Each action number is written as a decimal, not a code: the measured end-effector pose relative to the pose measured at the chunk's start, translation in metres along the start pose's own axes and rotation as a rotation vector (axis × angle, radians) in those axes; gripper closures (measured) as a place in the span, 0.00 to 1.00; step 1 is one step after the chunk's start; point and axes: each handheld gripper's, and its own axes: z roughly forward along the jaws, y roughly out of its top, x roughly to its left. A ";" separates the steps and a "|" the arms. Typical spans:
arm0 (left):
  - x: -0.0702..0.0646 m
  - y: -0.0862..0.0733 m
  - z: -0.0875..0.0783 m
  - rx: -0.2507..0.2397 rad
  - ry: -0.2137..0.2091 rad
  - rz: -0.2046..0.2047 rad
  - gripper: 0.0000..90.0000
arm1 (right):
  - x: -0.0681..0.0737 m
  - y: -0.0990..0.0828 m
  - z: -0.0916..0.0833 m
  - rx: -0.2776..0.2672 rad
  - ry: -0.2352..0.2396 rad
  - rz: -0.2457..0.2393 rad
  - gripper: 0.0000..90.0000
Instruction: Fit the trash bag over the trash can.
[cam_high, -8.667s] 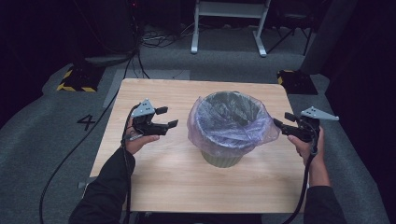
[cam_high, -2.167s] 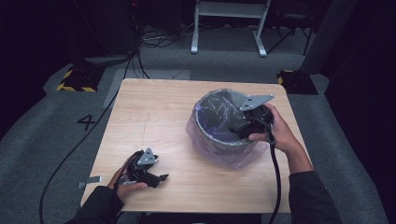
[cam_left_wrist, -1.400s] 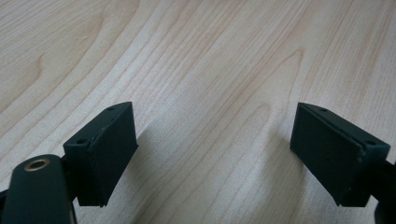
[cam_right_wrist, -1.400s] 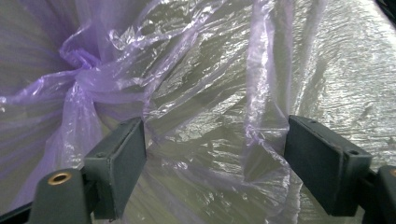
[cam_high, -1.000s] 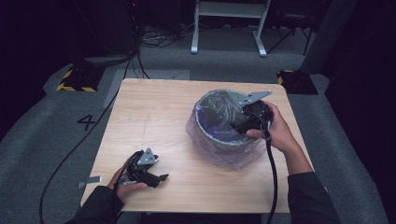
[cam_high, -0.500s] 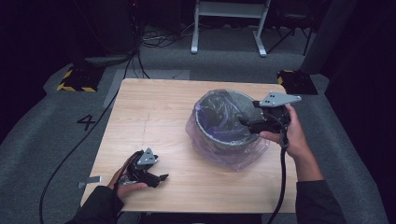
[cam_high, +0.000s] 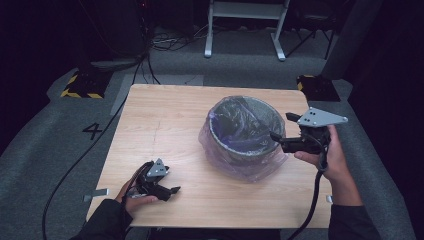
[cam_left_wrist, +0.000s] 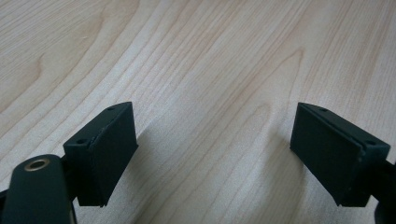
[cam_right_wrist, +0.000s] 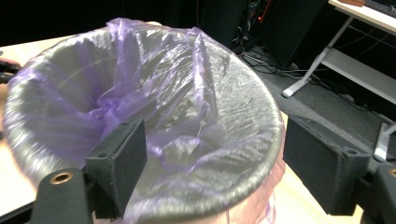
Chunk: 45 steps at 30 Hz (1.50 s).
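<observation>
A grey round bin (cam_high: 245, 131) lined with a thin purple bag (cam_high: 235, 165) stands right of centre on the wooden table (cam_high: 165, 120). The bag's edge is folded down over the rim and bunches on the table around the base. My right gripper (cam_high: 280, 126) hovers at the bin's right rim, pointing left, open. In the right gripper view its jaws (cam_right_wrist: 215, 163) stand wide apart before the rim (cam_right_wrist: 261, 116), with crumpled bag (cam_right_wrist: 140, 93) beyond and nothing pressed between the pads. My left gripper (cam_high: 170, 189) rests open near the table's front left; its jaws (cam_left_wrist: 212, 149) lie just over bare wood (cam_left_wrist: 187, 56).
The table ends close behind the left hand and just right of the right hand. Grey carpet surrounds it, with a "4" mark (cam_high: 93, 131), cables, a yellow-and-black striped block (cam_high: 80, 85) and a white-legged frame (cam_high: 245, 25) at the back.
My right gripper has drawn back rightwards and a little upwards, from over the bin's mouth to outside its right rim. The bag's right side has settled. The left gripper has stayed put.
</observation>
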 end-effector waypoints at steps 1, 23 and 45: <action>0.000 0.000 0.000 0.000 0.000 0.000 0.16 | 0.000 -0.001 -0.002 -0.001 0.006 0.001 0.24; 0.000 0.000 0.000 0.000 -0.001 0.000 0.16 | -0.001 -0.050 -0.028 0.029 0.012 -0.010 0.23; 0.000 0.000 0.000 0.001 -0.001 0.001 0.16 | 0.012 -0.146 -0.002 0.203 -0.003 0.016 0.22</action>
